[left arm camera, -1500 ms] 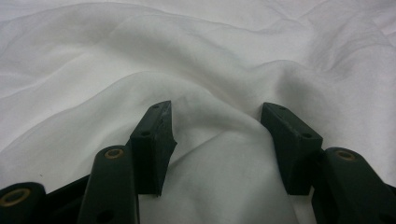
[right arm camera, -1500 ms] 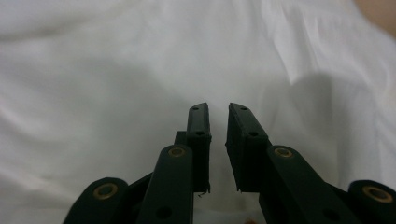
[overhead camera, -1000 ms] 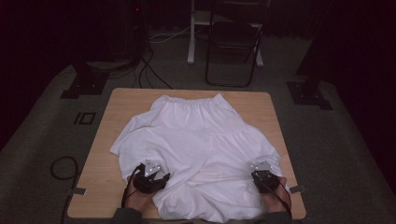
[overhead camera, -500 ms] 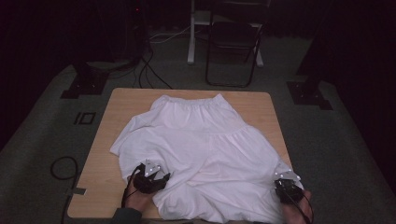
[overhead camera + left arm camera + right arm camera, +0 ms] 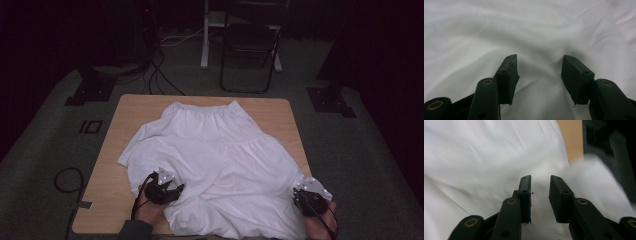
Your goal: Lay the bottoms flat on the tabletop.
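High view. White garment [image 5: 220, 155] spread across wooden table [image 5: 125, 107], elastic waistband toward far edge, wide hem toward near edge and spilling slightly over it. Judged light, thin, fully limp and prone to creasing; no stiffness to carry a push, so dragging bunches it. Best taken by pinching a hem edge or a raised fold, both layers together; flat cloth offers little to bite. Left gripper [image 5: 172, 190] low on near-left part of cloth, carried by a hand entering from bottom edge, forearm angled up and slightly right. Right gripper [image 5: 305, 200] at near-right corner, over hem close to table's right edge, grey plate uppermost, hand below it near frame bottom.

Left gripper view. Left gripper [image 5: 539, 72] pointed down onto garment [image 5: 529, 30], jaws standing wide apart, tips resting at cloth surface with a shallow pucker between them. No pinch made: pads clear of any fold.

Right gripper view. Right gripper [image 5: 540, 195] pointed along cloth toward table's right side, a strip of table [image 5: 571, 140] and dark floor beyond. Jaws at a narrow gap, just been opening; garment [image 5: 486, 157] lying beneath and behind gap, nothing clamped between pads. A blurred lifted corner of cloth at right of jaws. Picture soft with motion, so fine contact not readable.
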`<state>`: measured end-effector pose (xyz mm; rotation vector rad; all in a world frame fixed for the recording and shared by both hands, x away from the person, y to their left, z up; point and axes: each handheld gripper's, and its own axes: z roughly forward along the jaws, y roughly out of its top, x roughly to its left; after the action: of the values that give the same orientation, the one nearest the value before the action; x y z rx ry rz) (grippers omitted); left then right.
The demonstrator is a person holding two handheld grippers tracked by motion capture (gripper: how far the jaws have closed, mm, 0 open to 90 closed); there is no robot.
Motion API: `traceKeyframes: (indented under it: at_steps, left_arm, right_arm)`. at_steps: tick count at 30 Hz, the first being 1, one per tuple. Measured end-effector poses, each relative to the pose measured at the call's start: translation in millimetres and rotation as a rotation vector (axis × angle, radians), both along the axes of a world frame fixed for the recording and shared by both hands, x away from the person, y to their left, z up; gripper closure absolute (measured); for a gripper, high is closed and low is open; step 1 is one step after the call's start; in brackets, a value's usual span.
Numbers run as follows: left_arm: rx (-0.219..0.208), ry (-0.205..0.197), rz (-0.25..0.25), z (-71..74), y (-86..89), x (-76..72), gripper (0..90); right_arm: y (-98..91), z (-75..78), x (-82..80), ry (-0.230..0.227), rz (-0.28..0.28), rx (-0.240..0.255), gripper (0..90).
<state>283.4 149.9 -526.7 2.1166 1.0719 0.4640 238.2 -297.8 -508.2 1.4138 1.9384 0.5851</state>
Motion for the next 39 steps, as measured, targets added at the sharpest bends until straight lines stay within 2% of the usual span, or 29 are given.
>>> traceKeyframes:
  at_steps: [4,6,8,10,13,18,23,27,29,32,36,39]
  left_arm:
    - [-0.001,-0.017,-0.026,9.1,-13.4,6.6,46.1]
    - [0.005,-0.022,-0.039,10.3,-21.6,11.4,45.5]
    - [0.01,-0.02,-0.049,9.9,-29.0,14.4,44.8]
    - [0.012,-0.02,-0.062,9.3,-35.6,15.9,44.5]
    - [0.012,-0.022,-0.079,8.7,-44.9,17.3,43.4]
    - [0.017,-0.013,-0.118,5.0,-64.8,21.7,42.7]
    - [0.066,-0.01,-0.144,-3.2,-85.3,22.5,37.5]
    - [0.113,-0.004,-0.148,-12.4,-92.7,21.2,34.9]
    - [0.107,0.001,-0.14,-14.5,-90.5,21.5,34.8]
    - [0.115,-0.002,-0.132,-12.8,-87.6,20.8,45.2]
    - [0.131,-0.018,-0.116,-12.0,-81.7,17.7,65.1]
    - [0.12,-0.017,-0.095,-12.9,-72.0,15.0,71.8]
  right_arm:
    - [28.0,11.6,11.8,-0.046,0.098,0.007,68.3]
    - [39.9,12.9,20.2,-0.053,0.142,0.031,66.8]
    - [48.7,9.3,30.0,-0.046,0.157,0.026,65.7]
    - [51.9,6.5,34.4,-0.036,0.162,0.032,65.0]
    - [57.0,-5.6,45.5,-0.006,0.165,0.024,61.4]
    - [53.5,-21.0,50.0,0.027,0.142,0.027,59.1]
    - [49.6,-30.1,52.2,0.05,0.131,0.039,58.0]
    - [48.1,-32.5,52.4,0.045,0.132,0.052,57.8]
    - [47.0,-33.2,52.0,0.041,0.133,0.061,57.6]
    - [45.9,-34.0,51.4,0.035,0.134,0.07,57.6]
    - [44.2,-34.4,51.5,0.034,0.133,0.085,57.4]
    - [42.4,-34.8,51.7,0.035,0.135,0.1,57.3]
